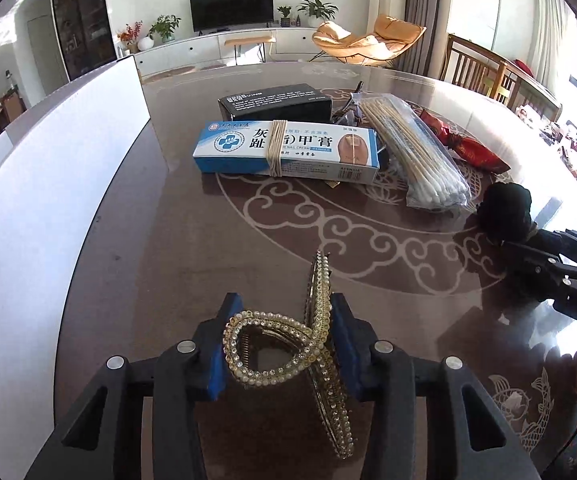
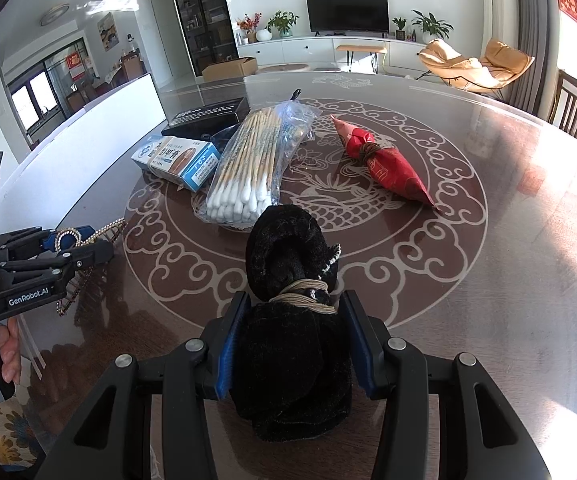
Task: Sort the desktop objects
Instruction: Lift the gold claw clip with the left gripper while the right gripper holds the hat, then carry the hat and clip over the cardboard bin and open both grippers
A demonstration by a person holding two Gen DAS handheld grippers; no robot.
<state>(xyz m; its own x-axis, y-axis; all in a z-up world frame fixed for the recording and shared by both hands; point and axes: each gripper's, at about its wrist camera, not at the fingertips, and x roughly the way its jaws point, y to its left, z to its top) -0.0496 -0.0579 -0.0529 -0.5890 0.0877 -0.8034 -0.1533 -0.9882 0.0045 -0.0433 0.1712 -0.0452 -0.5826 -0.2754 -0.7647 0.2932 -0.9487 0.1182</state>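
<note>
My left gripper (image 1: pixel 280 344) squeezes a sparkly gold hair clip (image 1: pixel 288 344) low over the brown table (image 1: pixel 168 240). My right gripper (image 2: pixel 294 344) hugs a black fuzzy bundle (image 2: pixel 292 320) tied with string. Past them lie a blue cream box (image 1: pixel 284 150), a bag of cotton swabs (image 2: pixel 248 160) and a red packet (image 2: pixel 384 164).

"GenRobot.AI" on left tongs (image 2: pixel 84 242); "NAIL CREAM" box (image 1: pixel 288 150)

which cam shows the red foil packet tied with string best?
Right wrist: the red foil packet tied with string lies whole and unobstructed on the table. Left wrist catches it only at the far right, partly hidden behind the clear bag of cotton swabs.
</note>
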